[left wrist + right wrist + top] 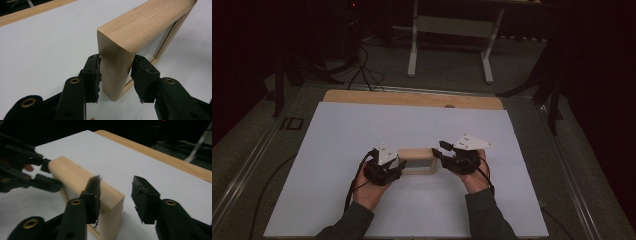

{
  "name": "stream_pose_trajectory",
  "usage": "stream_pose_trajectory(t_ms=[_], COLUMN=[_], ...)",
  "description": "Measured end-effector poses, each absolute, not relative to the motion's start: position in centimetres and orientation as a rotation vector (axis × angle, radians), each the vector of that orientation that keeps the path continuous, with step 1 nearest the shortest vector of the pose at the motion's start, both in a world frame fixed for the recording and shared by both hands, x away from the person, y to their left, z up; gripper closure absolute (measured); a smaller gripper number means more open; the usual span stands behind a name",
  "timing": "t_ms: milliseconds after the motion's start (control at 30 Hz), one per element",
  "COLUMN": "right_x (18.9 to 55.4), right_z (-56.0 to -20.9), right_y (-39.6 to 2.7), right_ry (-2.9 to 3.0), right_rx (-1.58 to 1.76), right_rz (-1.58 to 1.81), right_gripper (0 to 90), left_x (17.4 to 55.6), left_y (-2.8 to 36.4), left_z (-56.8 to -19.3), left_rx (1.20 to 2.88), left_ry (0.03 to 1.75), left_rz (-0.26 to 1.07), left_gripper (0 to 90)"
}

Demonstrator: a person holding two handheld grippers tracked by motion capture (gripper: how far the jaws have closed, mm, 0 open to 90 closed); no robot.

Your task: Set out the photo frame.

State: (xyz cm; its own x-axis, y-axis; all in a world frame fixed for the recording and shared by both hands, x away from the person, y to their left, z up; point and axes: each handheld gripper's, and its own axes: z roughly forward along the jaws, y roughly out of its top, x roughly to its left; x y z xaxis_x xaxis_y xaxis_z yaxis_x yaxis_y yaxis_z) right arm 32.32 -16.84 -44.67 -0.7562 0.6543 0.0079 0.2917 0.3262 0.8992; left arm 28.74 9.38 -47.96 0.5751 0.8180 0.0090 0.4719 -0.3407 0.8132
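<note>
A light wooden frame (417, 160) stands on edge on the white sheet (412, 122), near its middle. My left gripper (399, 164) holds the frame's left end. In the left gripper view the two black pads press on both faces of that upright end of the frame (140, 22), with the left gripper (116, 62) shut on it. My right gripper (438, 150) is at the frame's right end, open. In the right gripper view the frame (75, 173) lies behind the left jaw, and the gap of the right gripper (116, 181) is bare. The left gripper (37, 172) grips the far end.
The white sheet covers a wooden tabletop whose bare strip (412, 98) runs along the far edge. Behind it stand the pale legs of another table (451, 30) and cables on the dark floor (362, 70). Metal rails (252, 150) flank the table.
</note>
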Motion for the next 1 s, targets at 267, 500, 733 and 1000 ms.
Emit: stream_pose_trajectory(t_ms=[267,500,733,1000], right_x=[32.1,32.7,33.0,33.3], right_z=[-45.2,-46.2,-47.2,-47.8], right_y=[-17.0,-17.0,-16.6,-16.9], right_ry=[2.328,2.377,2.407,2.416], right_rx=[0.803,0.801,0.81,0.826], right_rz=[1.418,1.433,1.404,1.407], right_gripper=[47.4,41.9,40.8,47.3], left_x=[28.8,28.9,28.9,29.0], left_y=[9.5,9.5,9.5,9.6], left_z=[-48.0,-48.0,-48.0,-48.1], left_rx=[1.988,1.986,1.986,1.983], left_ry=[1.036,1.037,1.035,1.03], left_rz=[0.525,0.52,0.518,0.515], left_gripper=[58.5,58.4,58.5,58.7])
